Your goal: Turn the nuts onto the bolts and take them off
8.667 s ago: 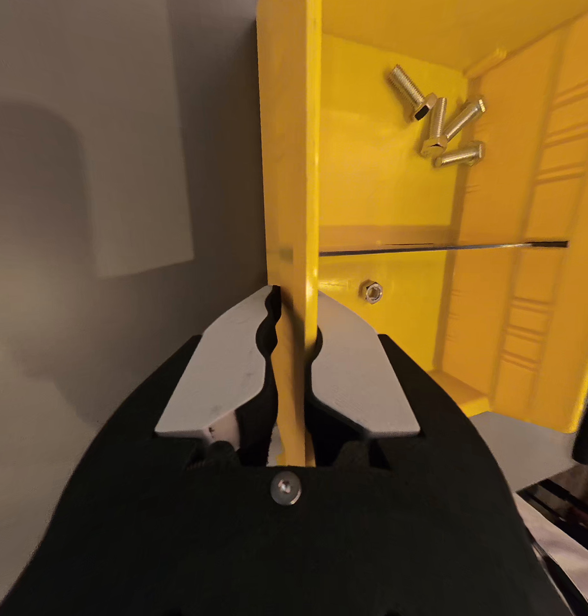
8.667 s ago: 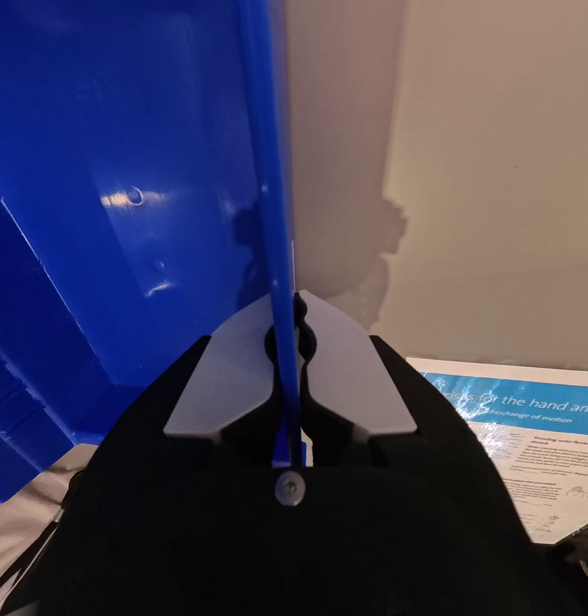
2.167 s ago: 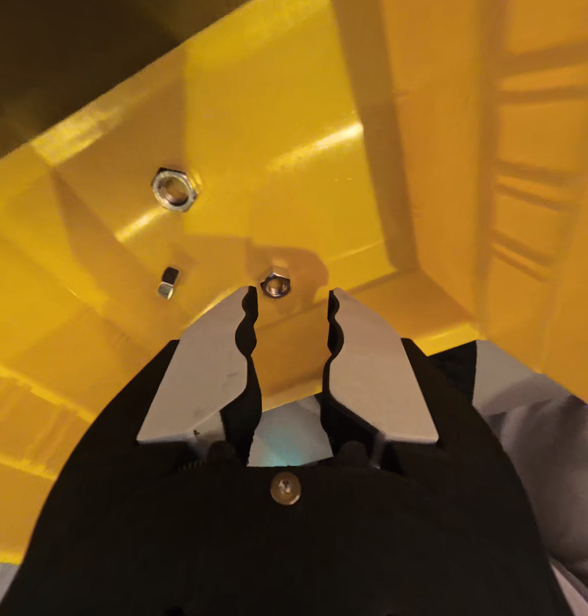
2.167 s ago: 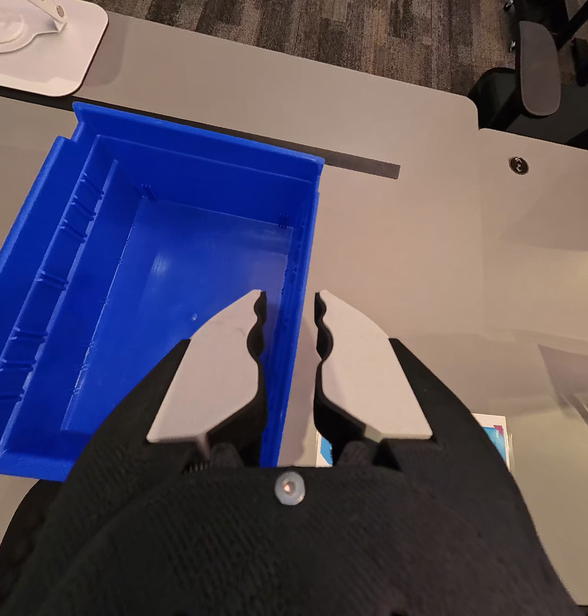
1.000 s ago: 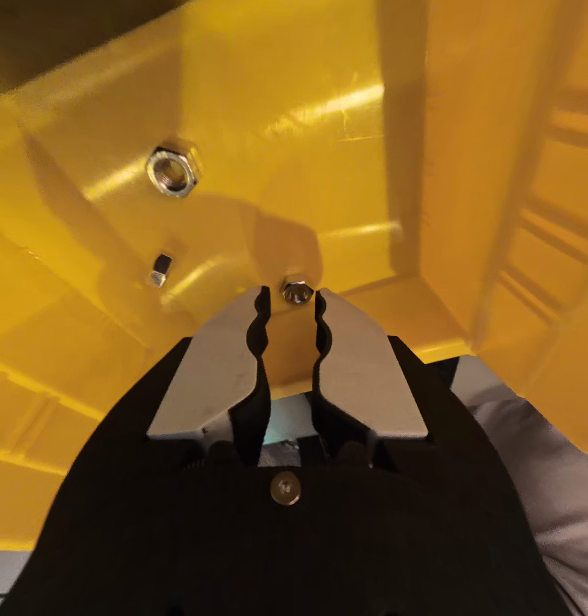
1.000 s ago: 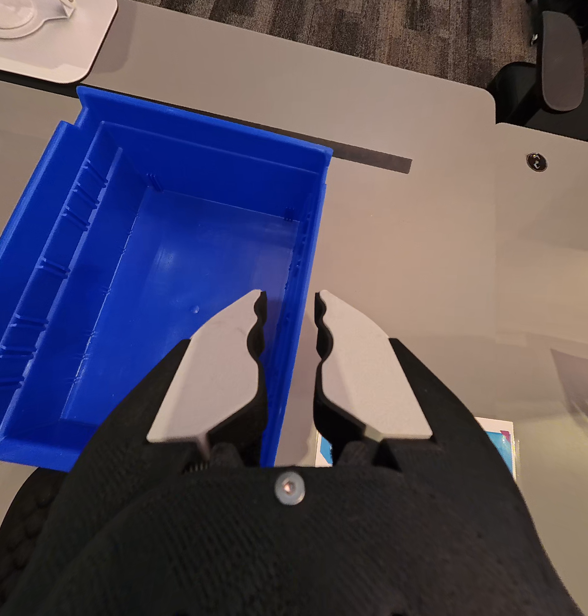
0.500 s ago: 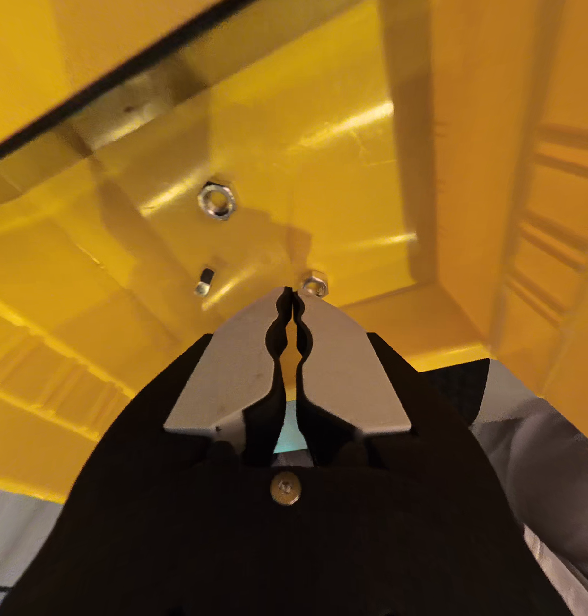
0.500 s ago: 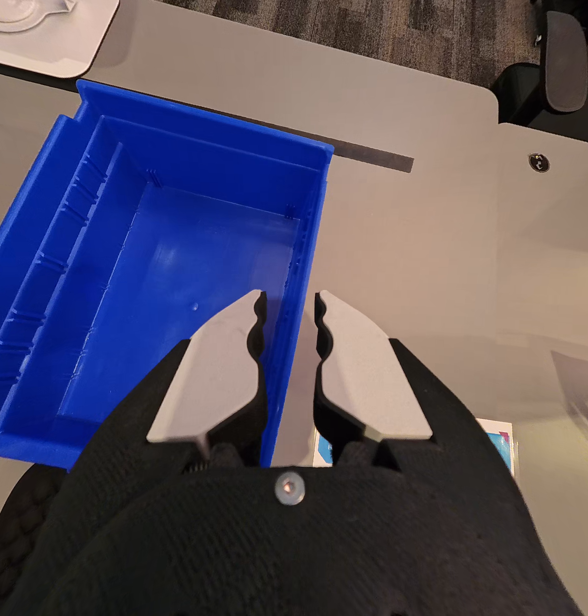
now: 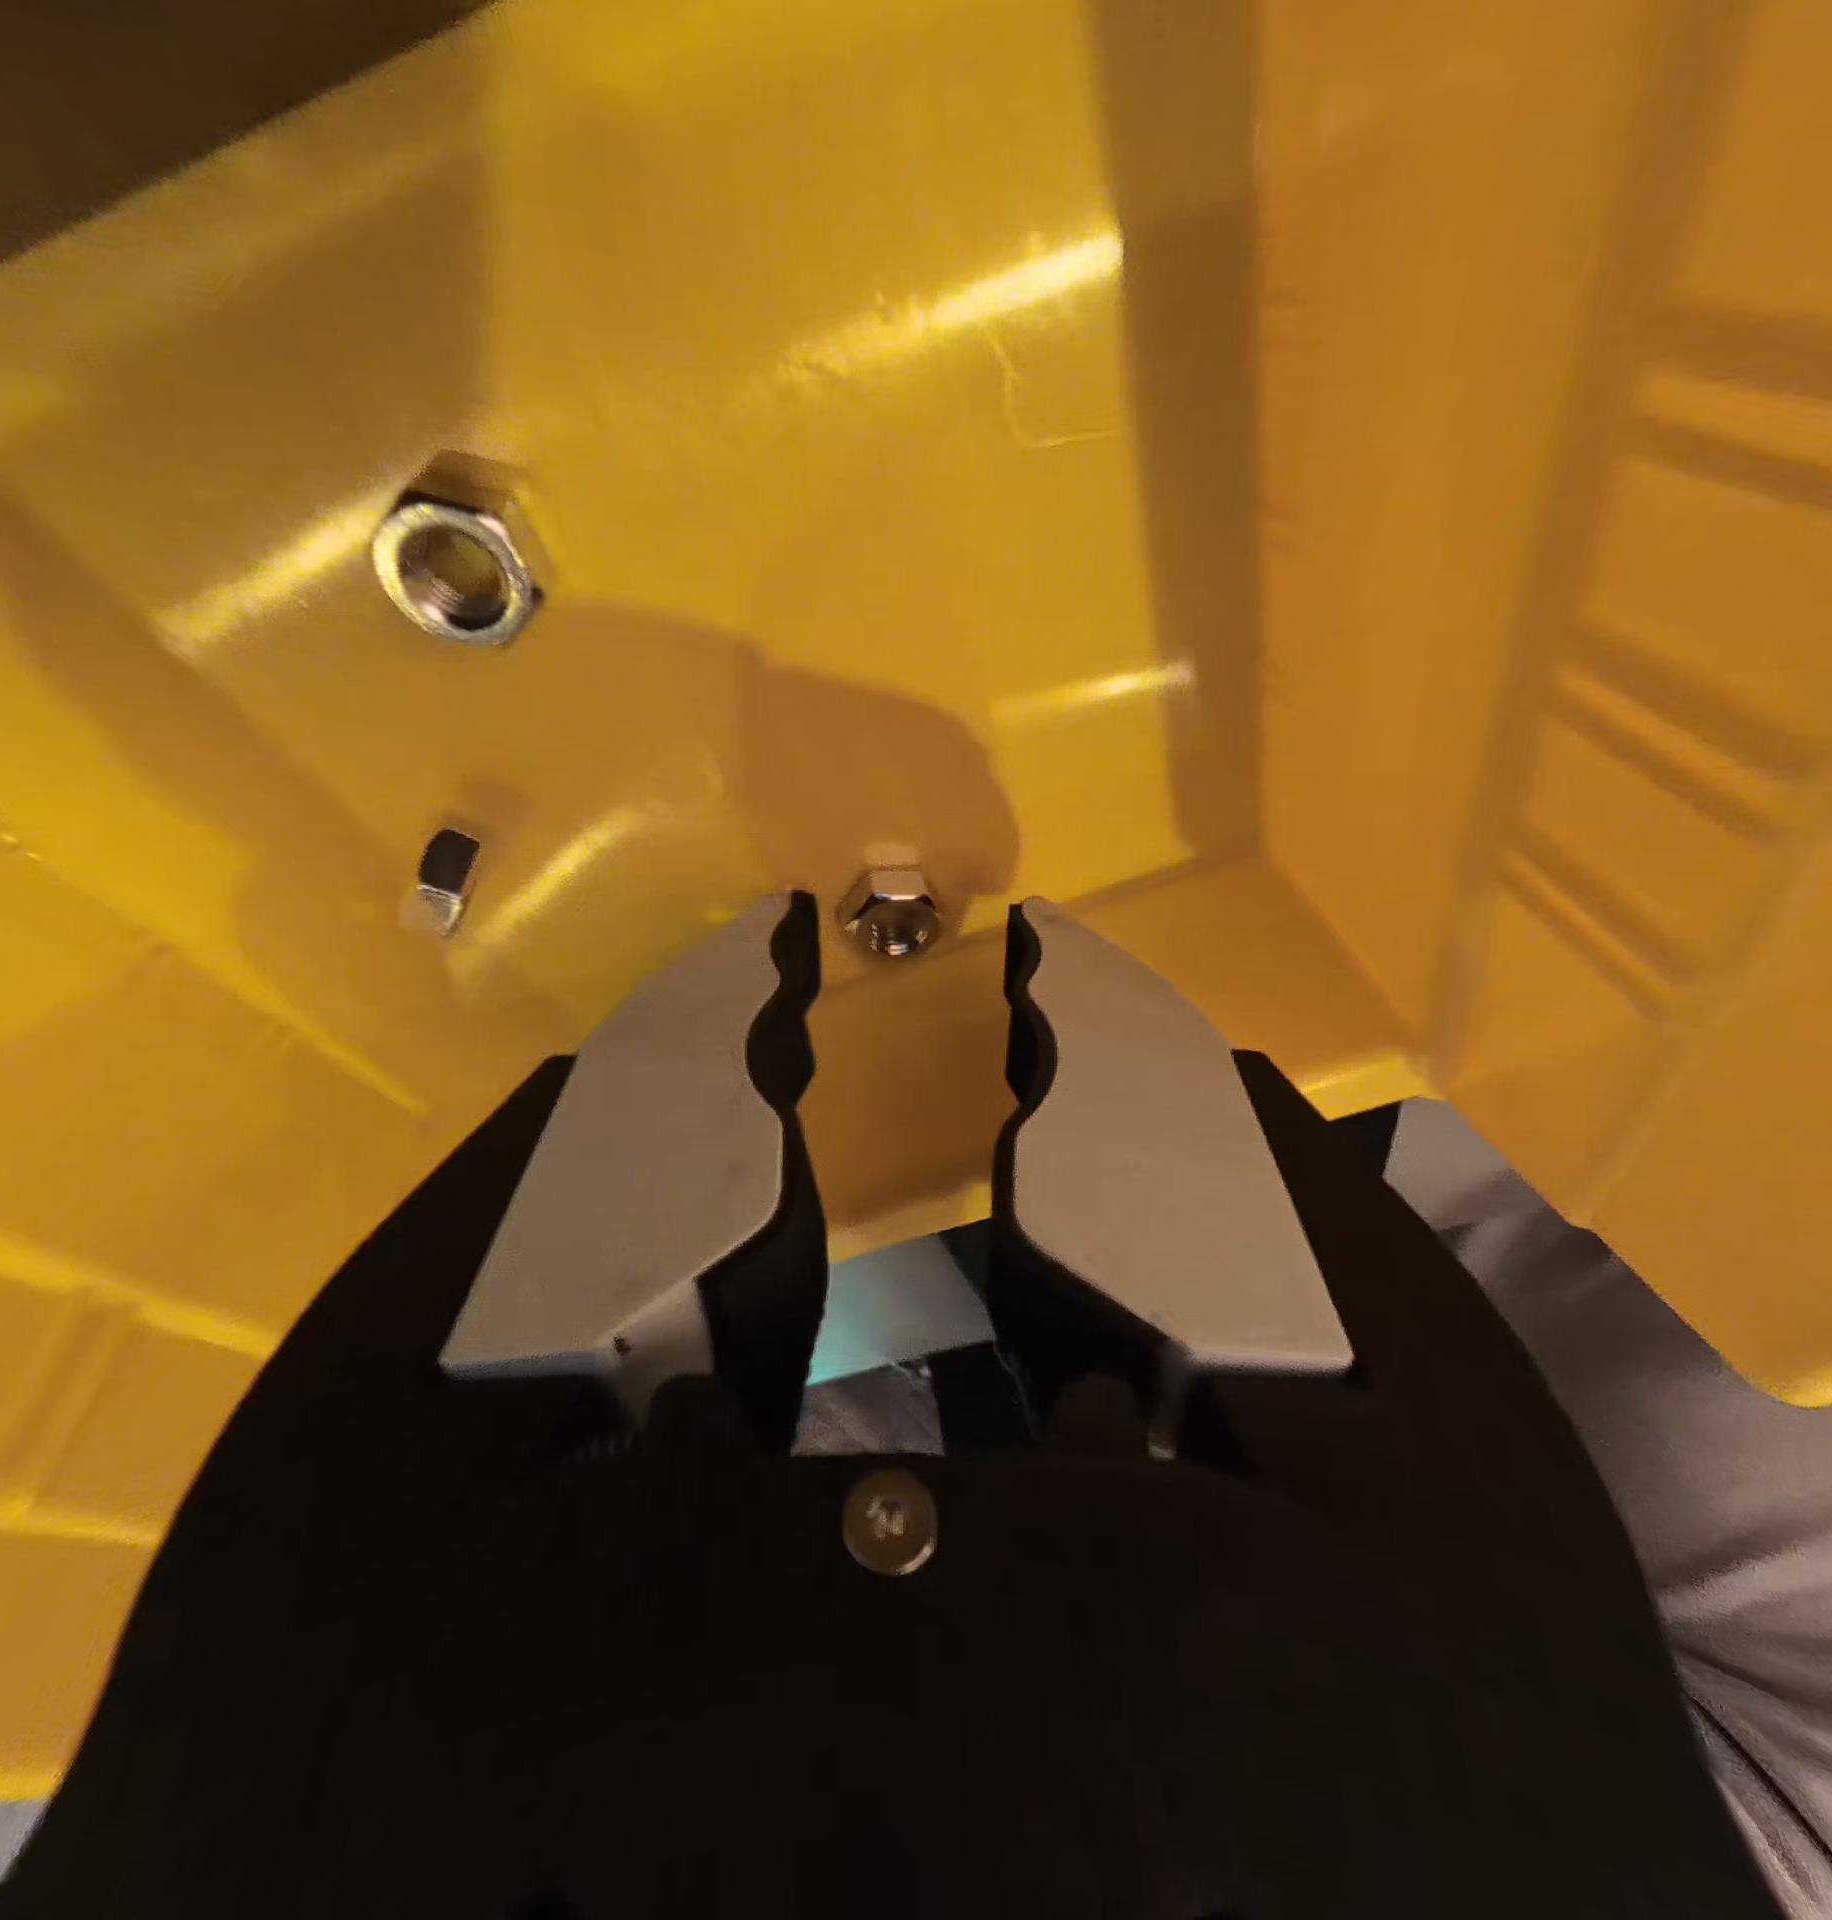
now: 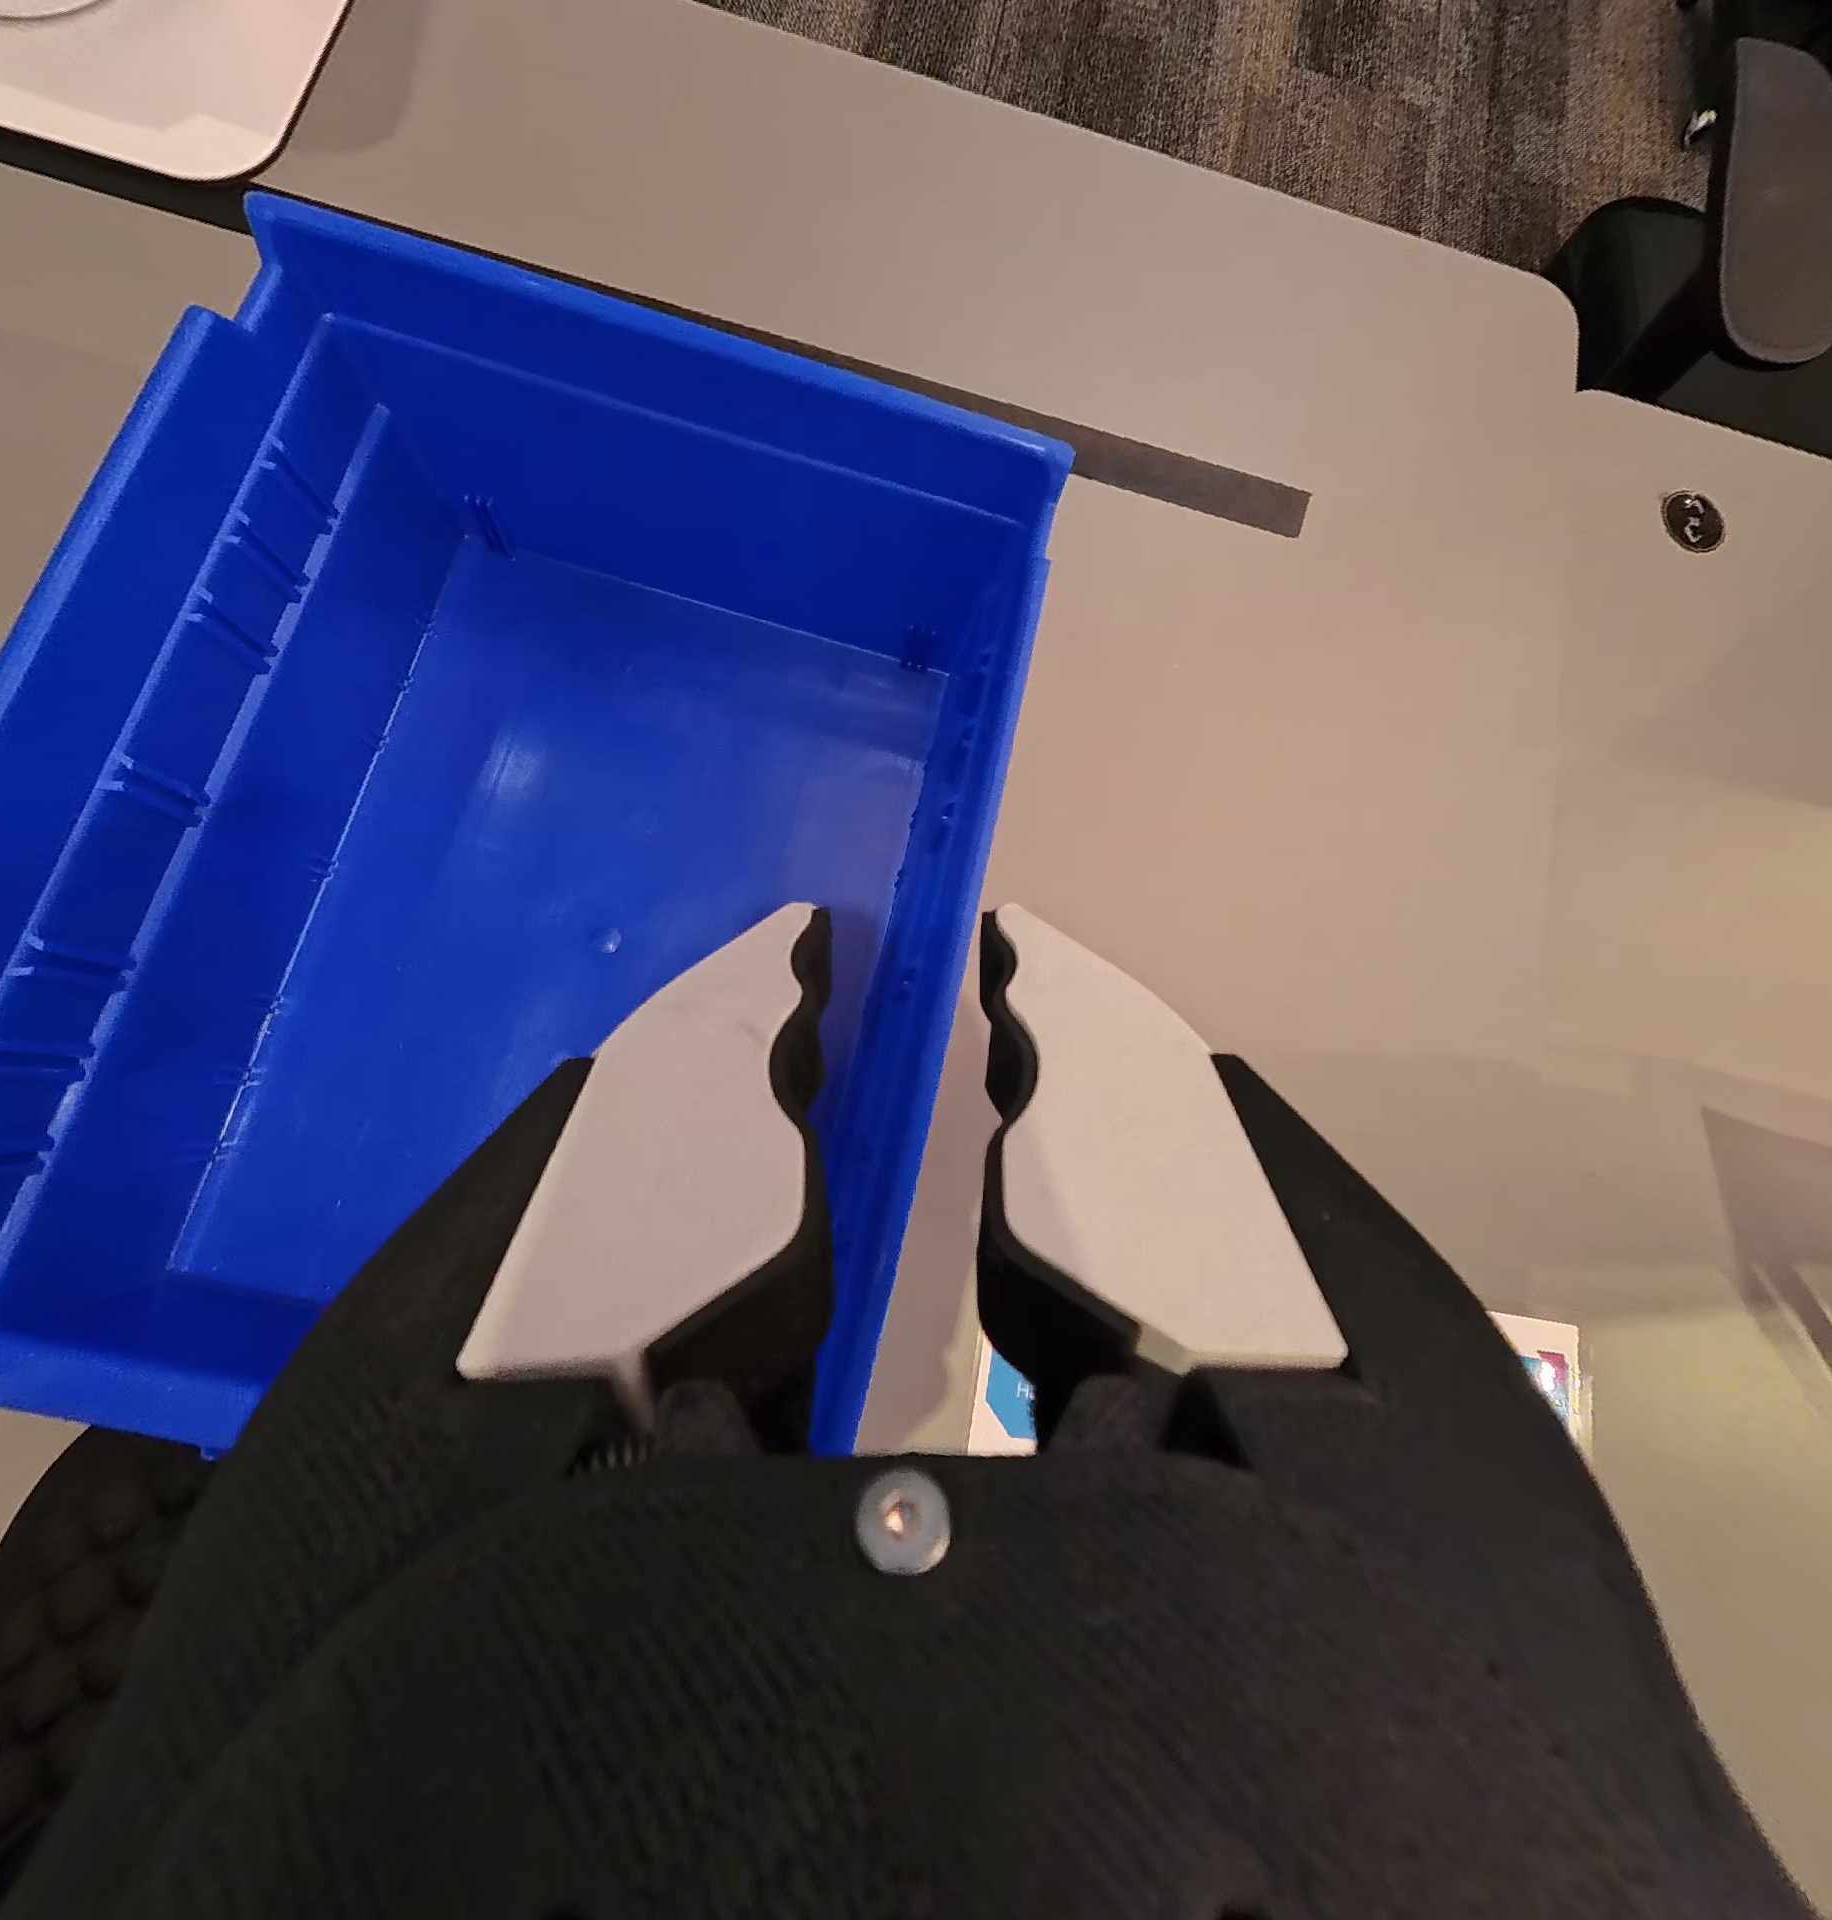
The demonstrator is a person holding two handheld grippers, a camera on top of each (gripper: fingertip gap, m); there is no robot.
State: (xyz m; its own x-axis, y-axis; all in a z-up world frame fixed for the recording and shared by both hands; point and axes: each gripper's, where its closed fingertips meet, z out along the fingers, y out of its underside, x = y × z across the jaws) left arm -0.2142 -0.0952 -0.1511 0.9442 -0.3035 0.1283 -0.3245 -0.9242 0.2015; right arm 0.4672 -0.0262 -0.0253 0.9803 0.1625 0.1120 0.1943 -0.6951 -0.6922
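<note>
**Nuts in yellow bin; both grippers empty**

Left wrist view only: glossy yellow bin (image 9: 891, 312) holding three steel nuts. Small hex nut (image 9: 891, 914) lies just beyond the spread left hand-held gripper (image 9: 912, 925); large hex nut (image 9: 460, 566) and square nut (image 9: 441, 878) farther left.

Right wrist view only: ribbed blue bin (image 10: 268, 582) on grey tabletop (image 10: 1411, 831); right hand-held gripper (image 10: 904, 920) spread, straddling its wall.

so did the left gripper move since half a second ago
Yes. The left gripper has reopened and come back in toward the yellow bin floor; the small hex nut, then beside its shut tips, now sits between them.
</note>
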